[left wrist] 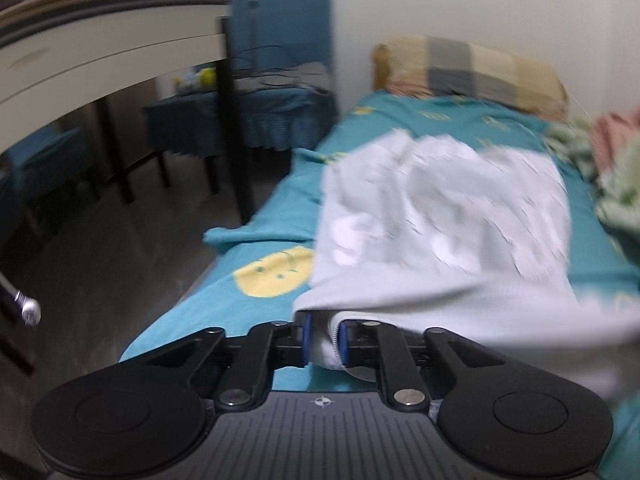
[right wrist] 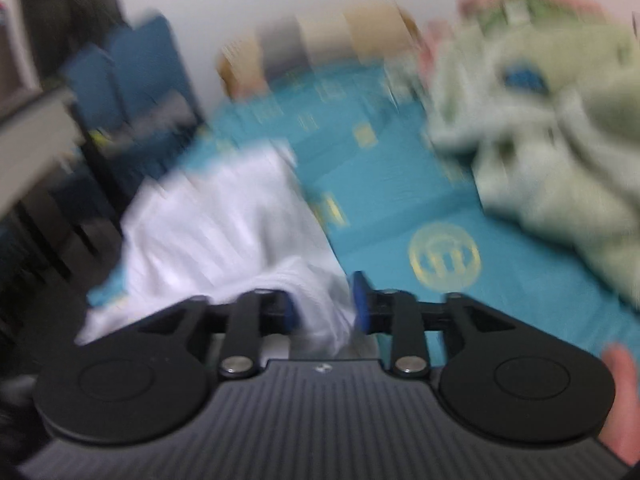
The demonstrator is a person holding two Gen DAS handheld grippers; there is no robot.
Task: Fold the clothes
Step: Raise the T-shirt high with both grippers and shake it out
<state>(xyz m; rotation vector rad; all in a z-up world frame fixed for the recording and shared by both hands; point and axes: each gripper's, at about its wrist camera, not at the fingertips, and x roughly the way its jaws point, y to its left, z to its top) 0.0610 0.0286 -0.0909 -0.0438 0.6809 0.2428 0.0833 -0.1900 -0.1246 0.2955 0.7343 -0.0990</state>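
Holding the white garment (left wrist: 440, 216) at its near edge, we have the left tool (left wrist: 323, 344) clamped on a bunched fold of the cloth, its blue pads (left wrist: 306, 340) pressing the fabric from both sides. The rest of the garment runs away from us across the teal bedsheet (left wrist: 440, 120), its long axis pointing toward the plaid pillow (left wrist: 472, 68) at the head of the bed.

In the right wrist view the right tool (right wrist: 325, 308) also has white cloth between its pads (right wrist: 362, 304), but the jaws stand partly apart; the right pad seems clear of the cloth, and through the heavy blur we cannot tell whether the left one touches it. We judge this side unclamped. A hand (right wrist: 624, 392) shows at the lower right edge of that view.

What the coming move turns on is that both tools sit at the same near edge, with the whole length of the garment stretching forward from them. The left tool has the surer hold; we think the right one must close before any lift or fold toward the pillow can go evenly.

A rumpled pale green blanket (right wrist: 540, 140) lies to the right, well apart from the white garment. A dark blue chair (left wrist: 280, 60) and a pale bench (left wrist: 100, 56) stand to the left of the bed.
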